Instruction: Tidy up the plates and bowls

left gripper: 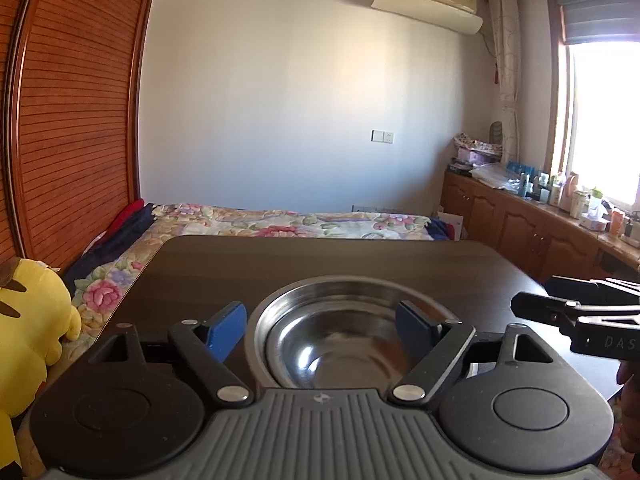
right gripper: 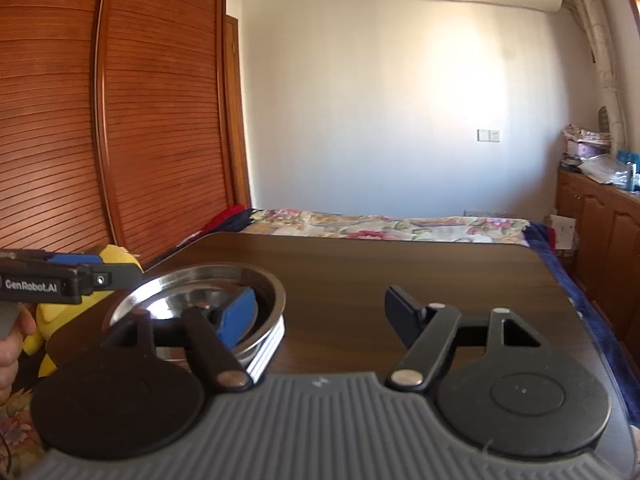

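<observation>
The left gripper [left gripper: 322,320] is held level, its two blue-padded fingers [left gripper: 226,326] spread wide apart with nothing clamped between them. The right gripper [right gripper: 326,312] is likewise held level and spread wide, one blue pad [right gripper: 240,316] seen on its left finger and the dark edge of the other finger on its right. In the left wrist view the right gripper is seen from the side, just off the right finger. In the right wrist view the left gripper is seen off the left finger, and part of a hand [right gripper: 12,344] is glimpsed beneath its body.
</observation>
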Demonstrator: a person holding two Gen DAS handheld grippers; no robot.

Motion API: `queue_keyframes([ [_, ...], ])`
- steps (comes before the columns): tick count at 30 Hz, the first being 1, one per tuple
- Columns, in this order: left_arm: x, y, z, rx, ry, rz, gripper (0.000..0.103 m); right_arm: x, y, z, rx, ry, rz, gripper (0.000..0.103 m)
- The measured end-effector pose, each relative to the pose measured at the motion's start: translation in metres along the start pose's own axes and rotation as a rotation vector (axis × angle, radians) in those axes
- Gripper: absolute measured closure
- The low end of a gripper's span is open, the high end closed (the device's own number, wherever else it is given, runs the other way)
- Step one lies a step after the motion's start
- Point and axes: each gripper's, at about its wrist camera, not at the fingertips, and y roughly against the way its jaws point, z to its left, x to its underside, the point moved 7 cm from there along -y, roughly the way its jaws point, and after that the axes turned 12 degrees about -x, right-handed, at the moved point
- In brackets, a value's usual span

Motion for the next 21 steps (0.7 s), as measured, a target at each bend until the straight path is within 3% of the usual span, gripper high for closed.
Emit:
queue_keyframes([
  [3, -0.004, 0.009, -0.009, 0.016, 0.005, -0.011, 0.005, -0.002, 0.010, 0.001, 0.005, 0.000, -0.026, 0.009],
  [6, -0.006, 0.016, -0.018, 0.024, -0.009, -0.016, 0.000, -0.002, 0.017, 0.001, 0.013, -0.003, -0.040, 0.000],
  [14, 0.000, 0.025, -0.036, 0.035, -0.060, -0.004, 0.000, -0.004, 0.026, -0.009, 0.082, -0.032, -0.060, 0.000],
  [21, 0.002, 0.029, -0.040, -0.011, -0.080, 0.005, 0.000, -0.006, 0.033, -0.014, 0.122, -0.031, -0.081, 0.000],
])
